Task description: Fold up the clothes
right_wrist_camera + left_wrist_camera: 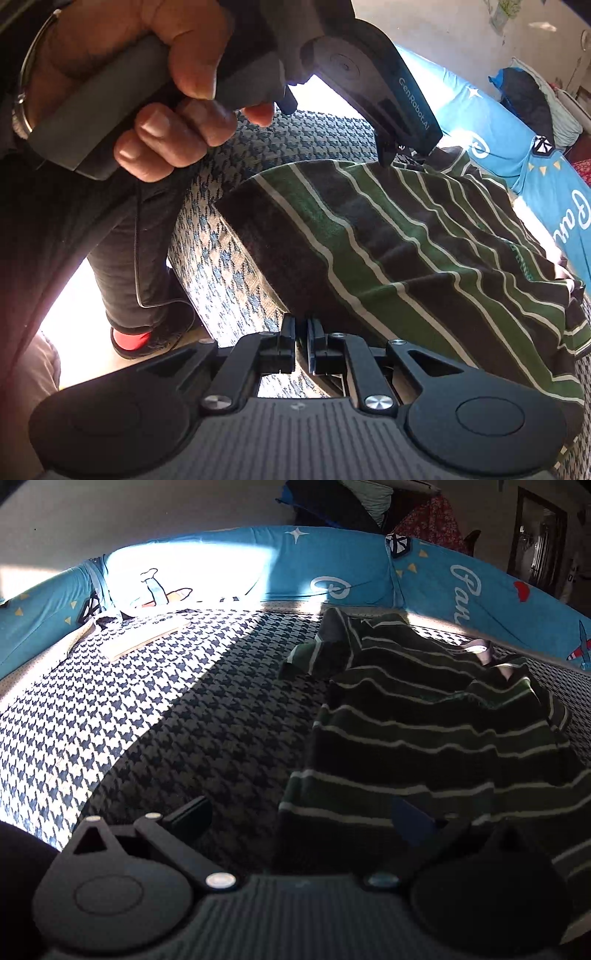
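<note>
A dark green shirt with white stripes (424, 731) lies spread on the houndstooth bed cover (166, 716), toward the right side. My left gripper (301, 818) hovers open over the shirt's near left corner, its fingers wide apart and the right finger (410, 819) above the cloth. In the right wrist view a hand (155, 110) holds that left gripper (404, 151), tips down at the shirt's (406, 251) far side. My right gripper (301, 343) sits at the shirt's near edge by the bed's rim, jaws pinched together on the hem.
A blue printed bolster (332, 565) rings the bed's far side. A beige flat piece (144, 638) lies at the back left in sunlight. Clothes (332, 502) are piled beyond the bolster. A person's leg and red-toed shoe (129, 339) stand on the floor beside the bed.
</note>
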`<action>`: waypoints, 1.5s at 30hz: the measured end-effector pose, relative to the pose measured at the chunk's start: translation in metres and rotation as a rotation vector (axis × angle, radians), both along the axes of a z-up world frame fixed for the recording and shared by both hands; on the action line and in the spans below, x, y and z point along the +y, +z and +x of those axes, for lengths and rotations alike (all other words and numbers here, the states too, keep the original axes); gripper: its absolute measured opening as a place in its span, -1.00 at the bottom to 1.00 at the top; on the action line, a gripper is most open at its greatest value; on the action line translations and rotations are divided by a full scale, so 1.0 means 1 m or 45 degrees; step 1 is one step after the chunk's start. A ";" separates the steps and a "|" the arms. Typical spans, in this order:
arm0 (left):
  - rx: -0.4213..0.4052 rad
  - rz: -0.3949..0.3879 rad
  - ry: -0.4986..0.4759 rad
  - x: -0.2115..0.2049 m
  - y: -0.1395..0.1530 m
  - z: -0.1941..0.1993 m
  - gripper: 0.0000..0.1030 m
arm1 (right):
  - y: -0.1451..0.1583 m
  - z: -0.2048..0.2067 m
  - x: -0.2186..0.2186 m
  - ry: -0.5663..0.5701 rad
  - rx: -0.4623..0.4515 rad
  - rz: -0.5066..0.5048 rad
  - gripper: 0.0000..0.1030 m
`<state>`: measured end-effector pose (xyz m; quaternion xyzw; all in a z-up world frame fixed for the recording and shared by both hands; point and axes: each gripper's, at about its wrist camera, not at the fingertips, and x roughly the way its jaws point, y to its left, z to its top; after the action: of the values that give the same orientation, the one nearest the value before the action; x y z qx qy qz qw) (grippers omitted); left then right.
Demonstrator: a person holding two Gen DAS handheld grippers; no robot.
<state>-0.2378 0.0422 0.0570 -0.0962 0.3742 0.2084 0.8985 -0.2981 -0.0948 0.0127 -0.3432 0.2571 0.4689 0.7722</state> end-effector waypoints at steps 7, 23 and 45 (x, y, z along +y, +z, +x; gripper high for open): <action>0.017 -0.005 -0.012 -0.002 -0.003 0.004 1.00 | 0.022 0.009 -0.024 -0.170 0.017 0.160 -0.65; 0.023 -0.049 -0.049 -0.005 -0.006 0.009 1.00 | 0.054 0.066 -0.138 -1.127 -0.043 0.434 -0.33; 0.029 -0.117 -0.043 -0.003 -0.010 0.012 1.00 | 0.015 0.096 -0.199 -1.549 0.358 0.656 0.00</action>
<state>-0.2258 0.0389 0.0468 -0.1287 0.3953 0.1766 0.8922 -0.2017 -0.2938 0.0281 0.1222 0.3826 0.0370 0.9151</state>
